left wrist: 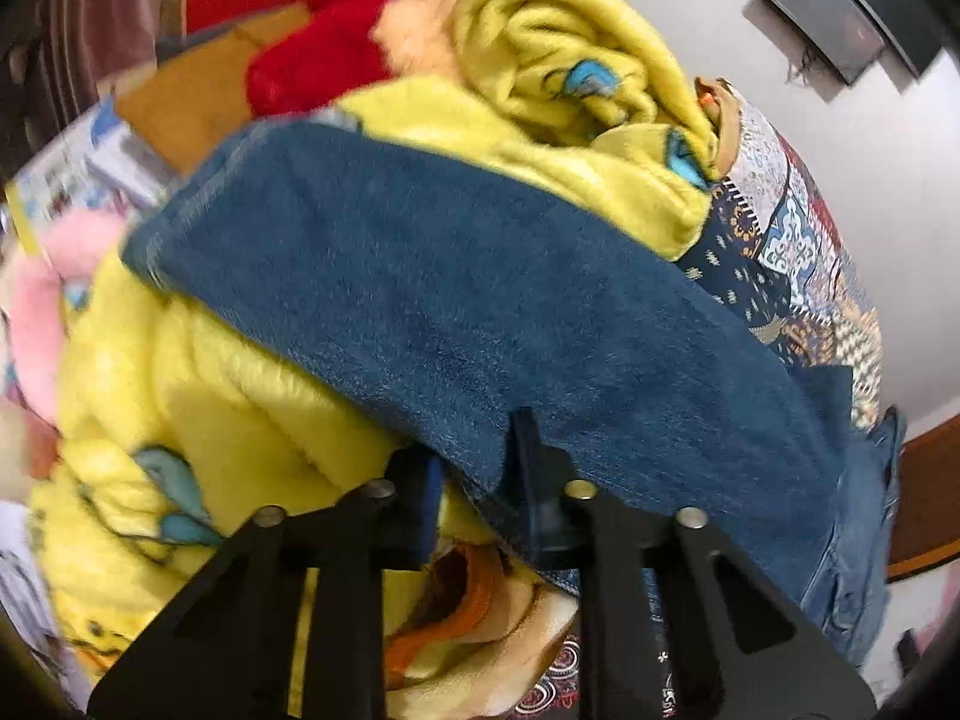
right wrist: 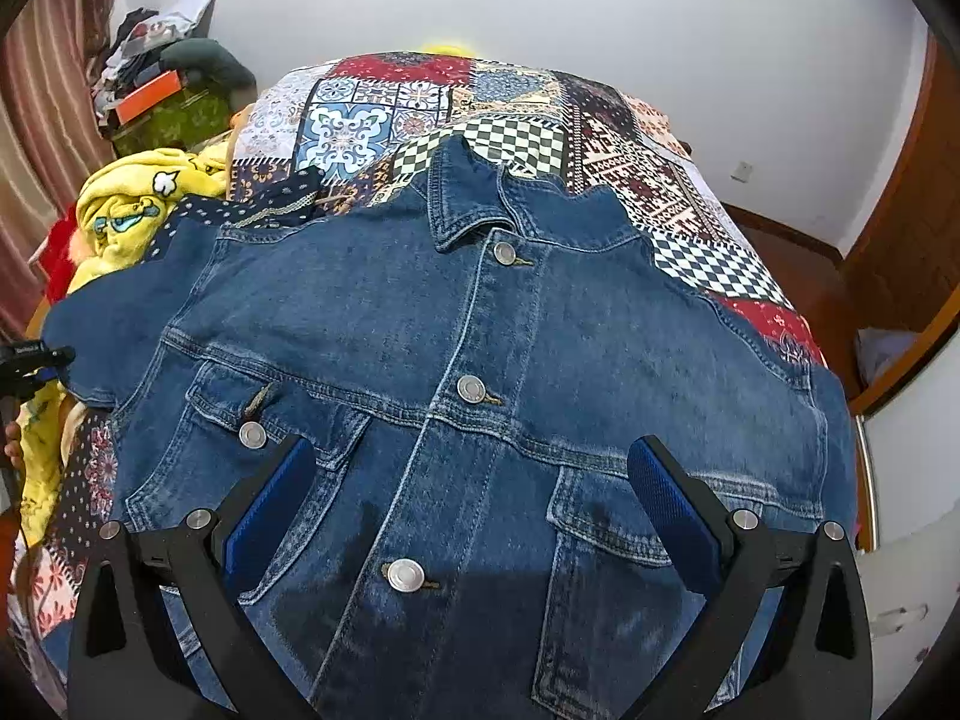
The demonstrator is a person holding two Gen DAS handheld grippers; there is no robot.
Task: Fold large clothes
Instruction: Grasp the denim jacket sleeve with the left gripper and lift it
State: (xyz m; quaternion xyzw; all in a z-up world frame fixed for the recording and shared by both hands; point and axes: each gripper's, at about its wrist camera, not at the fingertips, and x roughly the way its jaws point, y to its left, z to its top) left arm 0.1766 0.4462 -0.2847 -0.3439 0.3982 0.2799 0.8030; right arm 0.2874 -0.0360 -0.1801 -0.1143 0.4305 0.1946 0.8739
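Denim jacket [right wrist: 480,360] hem below frame edge; left-wrist view blurred.

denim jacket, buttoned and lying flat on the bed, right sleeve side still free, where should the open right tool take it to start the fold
Probably the outer hem edge of the blue denim jacket on the right tool's side, coming in from the bed's edge. The front lies flat on the patchwork bedspread, so only an edge offers a pinchable fold. The left tool already pinches the far sleeve.

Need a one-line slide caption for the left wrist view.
Left gripper pinches the edge of a denim jacket sleeve lying over a yellow cartoon blanket.
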